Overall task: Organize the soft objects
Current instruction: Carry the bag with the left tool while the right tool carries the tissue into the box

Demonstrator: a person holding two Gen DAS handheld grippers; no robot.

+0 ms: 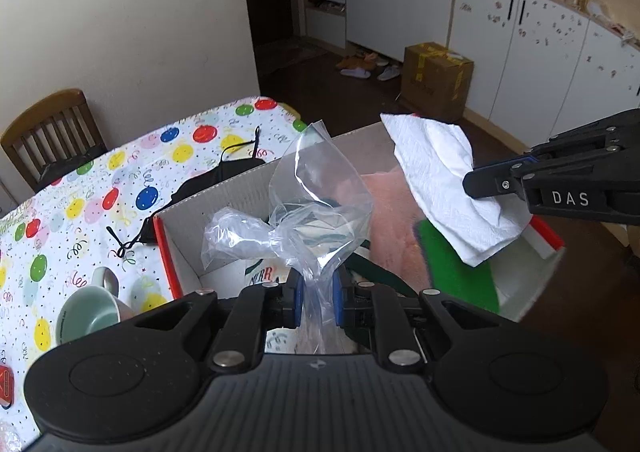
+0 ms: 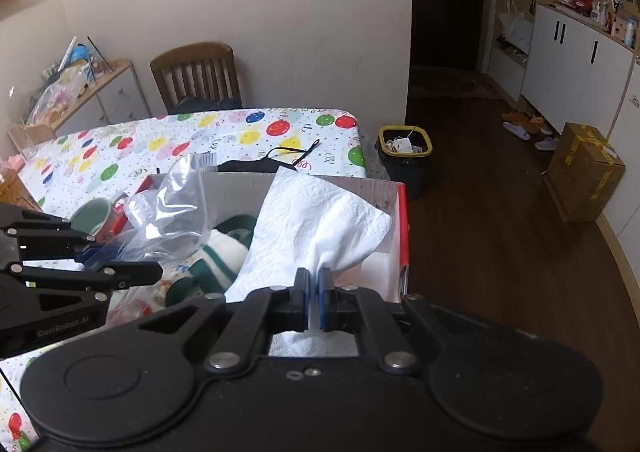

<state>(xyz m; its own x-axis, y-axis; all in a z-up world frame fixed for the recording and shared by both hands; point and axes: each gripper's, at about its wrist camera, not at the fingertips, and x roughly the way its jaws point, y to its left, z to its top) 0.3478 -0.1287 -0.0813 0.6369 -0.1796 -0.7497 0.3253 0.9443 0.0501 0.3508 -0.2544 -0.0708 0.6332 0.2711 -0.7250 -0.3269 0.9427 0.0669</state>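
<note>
Left gripper [image 1: 316, 302]: jaws pressed together on the gathered neck of a clear plastic bag [image 1: 316, 192], which stands up above the pads, over the box.
Right gripper [image 2: 314, 302]: jaws pinched tight on a bunched edge of a white paper towel [image 2: 316, 224]; the rest fans out above the far part of the box.
Cardboard box [image 2: 240, 188]: open, red-edged, on the balloon-print tablecloth [image 1: 80, 188]; both soft things hang over its opening.
Box contents: a pink fluffy cloth [image 1: 394, 220], a green piece [image 1: 452, 264] and a white-and-green knit [image 2: 224, 248] already lie inside.
Bag handling: very light, limp, slick; I judge it could slide from the pads, so the crumpled neck is the best hold.
Towel handling: light, soft, tears easily; a folded, bunched edge grips better than 1 single layer.
Nearby: a green-lined mug [image 1: 90, 312] on its side and a black mask [image 1: 216, 180] beside the box.
</note>
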